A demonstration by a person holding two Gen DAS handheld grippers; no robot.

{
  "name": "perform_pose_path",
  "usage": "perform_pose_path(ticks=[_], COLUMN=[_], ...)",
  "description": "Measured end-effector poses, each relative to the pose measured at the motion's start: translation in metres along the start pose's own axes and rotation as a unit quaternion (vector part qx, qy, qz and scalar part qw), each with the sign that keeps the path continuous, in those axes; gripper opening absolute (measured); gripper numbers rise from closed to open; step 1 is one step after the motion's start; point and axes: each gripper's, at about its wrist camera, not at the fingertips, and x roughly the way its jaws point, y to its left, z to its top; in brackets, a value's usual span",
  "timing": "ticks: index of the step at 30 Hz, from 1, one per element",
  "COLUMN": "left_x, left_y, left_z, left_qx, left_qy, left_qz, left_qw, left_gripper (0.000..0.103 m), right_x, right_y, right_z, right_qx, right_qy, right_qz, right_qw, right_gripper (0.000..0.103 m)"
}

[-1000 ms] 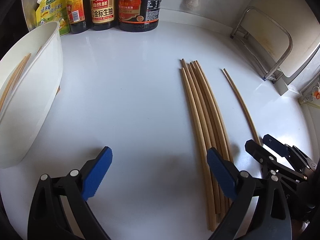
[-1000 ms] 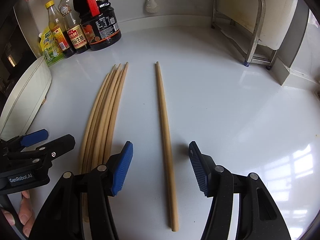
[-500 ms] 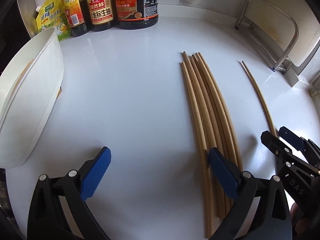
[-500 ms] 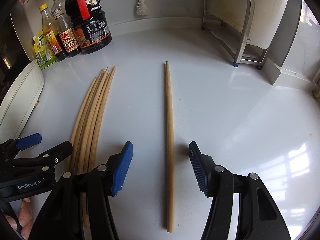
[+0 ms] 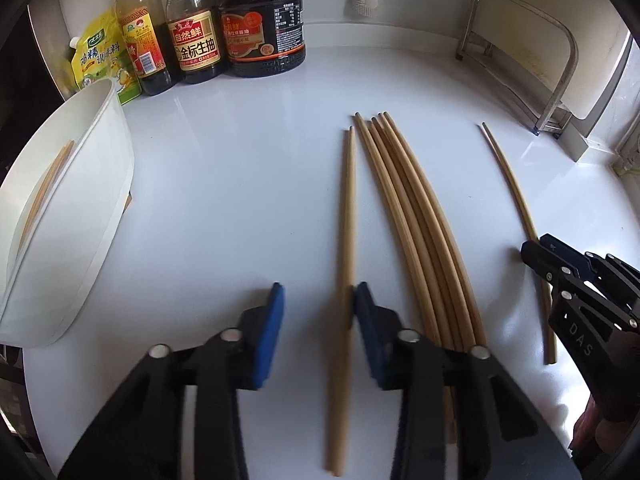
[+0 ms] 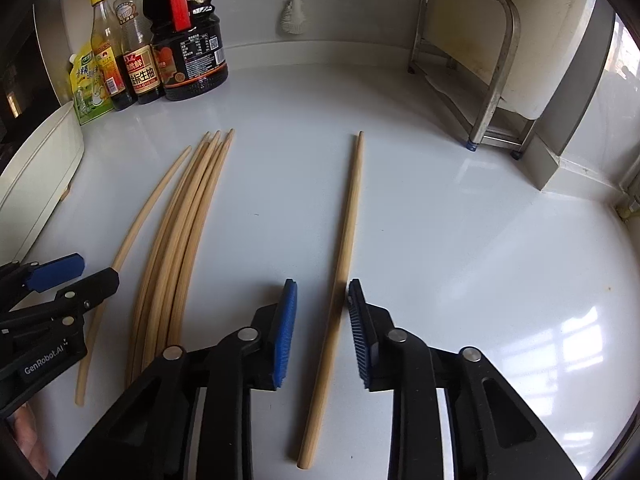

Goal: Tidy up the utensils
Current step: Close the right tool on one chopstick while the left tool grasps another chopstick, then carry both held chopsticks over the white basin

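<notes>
On the white counter lie a bundle of several wooden chopsticks (image 5: 408, 208) (image 6: 188, 224) and two single ones. My left gripper (image 5: 316, 300) is closing its jaws around the single chopstick (image 5: 348, 208) left of the bundle. That stick touches the right pad (image 5: 362, 312); a gap remains at the left pad. My right gripper (image 6: 320, 304) is also closing, on the lone chopstick (image 6: 352, 208) right of the bundle, which rests against its right pad with a gap on the left. A white oval container (image 5: 80, 208) at the left holds chopsticks (image 5: 44, 184).
Sauce bottles (image 5: 192, 40), a dark jug (image 5: 264, 28) and a yellow-green pouch (image 5: 100, 56) line the back wall. A metal rack (image 6: 480, 72) stands at the back right. Each gripper shows at the edge of the other's view, as with the right gripper (image 5: 540, 256).
Both grippers' jaws have narrowed from wide open. In the left wrist view one chopstick has slid left out of the bundle and now lies between the jaws. The right chopstick has tilted slightly.
</notes>
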Motion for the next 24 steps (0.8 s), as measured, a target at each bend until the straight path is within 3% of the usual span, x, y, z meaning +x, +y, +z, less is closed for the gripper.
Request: perform_pose_path(ticks=[2, 12, 24], left_x=[0.000, -0.013, -0.087], left_y=[0.000, 0.017, 0.067], left_z=[0.001, 0.013, 0.050], left_qx=[0.003, -0.015, -0.012], left_qy=[0.004, 0.012, -0.040], left_qz=[-0.002, -0.036, -0.035], left_qw=[1.0000, 0.9992, 0.9985], left_gripper=[0.007, 0.007, 0.007], right_x=[0.000, -0.023, -0.082], right_y=[0.001, -0.007, 0.036], right_z=[0.001, 0.007, 0.046], right_qx=[0.003, 0.052, 0.057], right_qy=[0.003, 0.000, -0.026], right_qz=[0.016, 0.059, 0.085], right_qw=[1.000, 0.997, 0.994], right_gripper=[0.006, 0.006, 0.006])
